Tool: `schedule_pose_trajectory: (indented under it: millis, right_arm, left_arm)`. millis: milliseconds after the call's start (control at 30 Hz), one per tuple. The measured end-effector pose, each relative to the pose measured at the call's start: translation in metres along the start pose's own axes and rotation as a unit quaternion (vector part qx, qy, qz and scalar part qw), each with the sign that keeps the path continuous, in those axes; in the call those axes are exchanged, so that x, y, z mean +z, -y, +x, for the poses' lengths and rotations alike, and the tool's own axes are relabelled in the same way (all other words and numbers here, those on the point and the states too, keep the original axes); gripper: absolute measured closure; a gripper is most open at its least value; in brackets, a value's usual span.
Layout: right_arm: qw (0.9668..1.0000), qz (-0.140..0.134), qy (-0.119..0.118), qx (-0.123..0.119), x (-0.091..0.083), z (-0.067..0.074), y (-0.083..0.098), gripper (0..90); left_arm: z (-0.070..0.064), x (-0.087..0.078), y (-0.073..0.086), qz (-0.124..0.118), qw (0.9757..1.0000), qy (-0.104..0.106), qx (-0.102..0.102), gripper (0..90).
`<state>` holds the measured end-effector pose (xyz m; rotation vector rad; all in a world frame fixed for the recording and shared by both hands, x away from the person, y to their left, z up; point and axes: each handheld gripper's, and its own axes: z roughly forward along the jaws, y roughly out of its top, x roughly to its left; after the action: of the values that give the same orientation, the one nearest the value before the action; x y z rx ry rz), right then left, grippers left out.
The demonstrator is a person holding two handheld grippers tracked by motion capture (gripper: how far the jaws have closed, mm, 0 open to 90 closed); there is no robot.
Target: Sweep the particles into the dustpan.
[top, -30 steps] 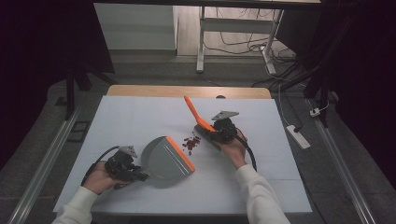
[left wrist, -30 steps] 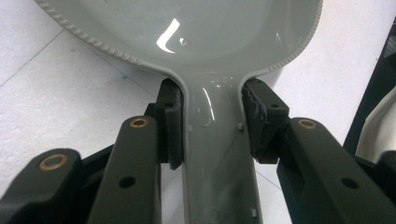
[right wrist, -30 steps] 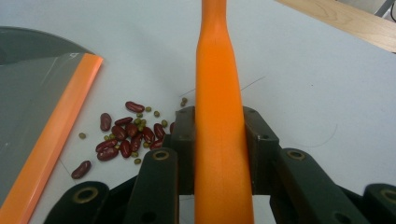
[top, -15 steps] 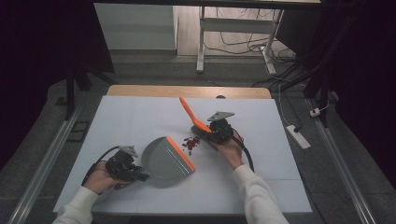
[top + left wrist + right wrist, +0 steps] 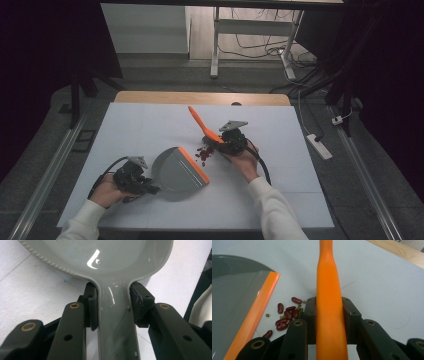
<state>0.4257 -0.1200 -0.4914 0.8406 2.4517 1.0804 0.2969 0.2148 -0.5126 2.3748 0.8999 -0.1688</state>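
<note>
The right claw [image 5: 225,141] grasps the orange brush [image 5: 202,123] beside the beans [image 5: 204,154], the left claw [image 5: 149,188] grasps the dustpan [image 5: 175,172] near the worktop's front edge; next, I think, sweep the beans over its orange lip.

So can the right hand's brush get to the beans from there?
Probably yes. The right gripper holds the orange brush right beside the beans, with nothing between them, and the dustpan lip waits on their other side.

One grey dustpan [image 5: 175,172], one orange brush [image 5: 202,125], about nine red beans [image 5: 285,315].
</note>
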Motion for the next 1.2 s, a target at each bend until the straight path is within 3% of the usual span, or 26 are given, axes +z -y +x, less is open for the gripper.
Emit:
schedule_pose_trajectory:
  millis: [633, 733, 900, 1200]
  right_arm:
    - [0.9997, 0.002, -0.015, -0.017, 0.001, 0.013, -0.002, 69.9]
    - [0.9993, 0.0, -0.032, -0.021, 0.002, 0.016, -0.002, 69.9]
    - [0.9987, 0.001, -0.042, -0.028, 0.002, 0.022, -0.003, 69.9]
    - [0.9983, 0.003, -0.047, -0.036, 0.003, 0.03, -0.004, 69.9]
  left_arm:
    - [0.0, 0.0, 0.0, 0.001, 1.0, 0.001, -0.001, 62.1]
    - [0.0, 0.0, 0.0, 0.001, 1.0, 0.0, 0.0, 62.1]
    - [0.0, 0.0, 0.0, 0.002, 1.0, 0.0, 0.0, 62.1]
    - [0.0, 0.0, 0.0, 0.003, 1.0, 0.0, 0.0, 62.1]
